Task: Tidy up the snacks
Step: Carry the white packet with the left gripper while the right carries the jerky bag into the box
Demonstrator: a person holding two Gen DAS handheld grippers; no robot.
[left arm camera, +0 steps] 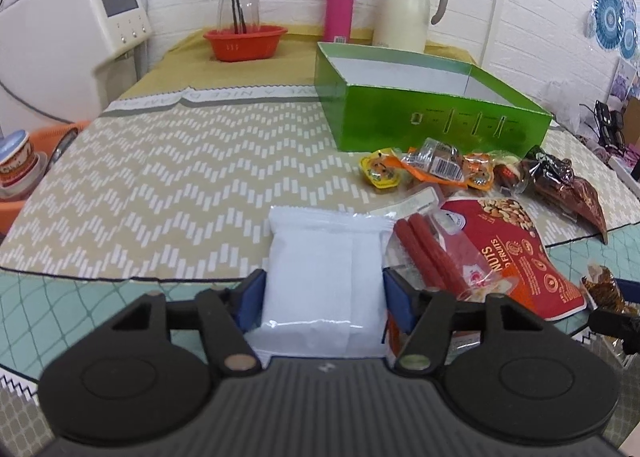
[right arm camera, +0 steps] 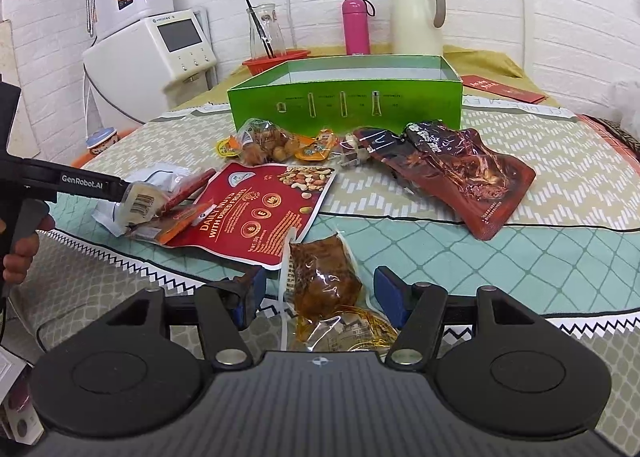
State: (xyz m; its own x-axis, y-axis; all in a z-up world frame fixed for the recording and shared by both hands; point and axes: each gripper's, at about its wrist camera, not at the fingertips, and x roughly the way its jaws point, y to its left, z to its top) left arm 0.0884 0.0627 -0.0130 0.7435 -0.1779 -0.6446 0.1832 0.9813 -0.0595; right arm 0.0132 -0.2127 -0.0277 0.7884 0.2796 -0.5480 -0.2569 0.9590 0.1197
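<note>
A white snack packet point(left arm camera: 324, 269) lies on the tablecloth near the front edge, and my left gripper point(left arm camera: 324, 297) is shut on it, its blue pads against both sides. To its right lie red sausage sticks point(left arm camera: 424, 253) and a red nuts bag point(left arm camera: 516, 245). My right gripper point(right arm camera: 318, 293) is open around a clear pouch of brown snack point(right arm camera: 324, 277), with gaps on both sides. An open green box point(right arm camera: 344, 101) stands behind a row of small wrapped snacks point(right arm camera: 272, 145) and a dark red pouch point(right arm camera: 472, 177). A hand holds the left gripper point(right arm camera: 120, 193) at the left edge.
Along the back wall stand an orange bowl point(left arm camera: 244, 43) with a glass carafe, a pink bottle point(left arm camera: 340, 9) and a cream jug point(left arm camera: 408, 9). A white appliance point(left arm camera: 60, 25) stands at the left. A red envelope point(right arm camera: 504, 91) lies to the right of the box.
</note>
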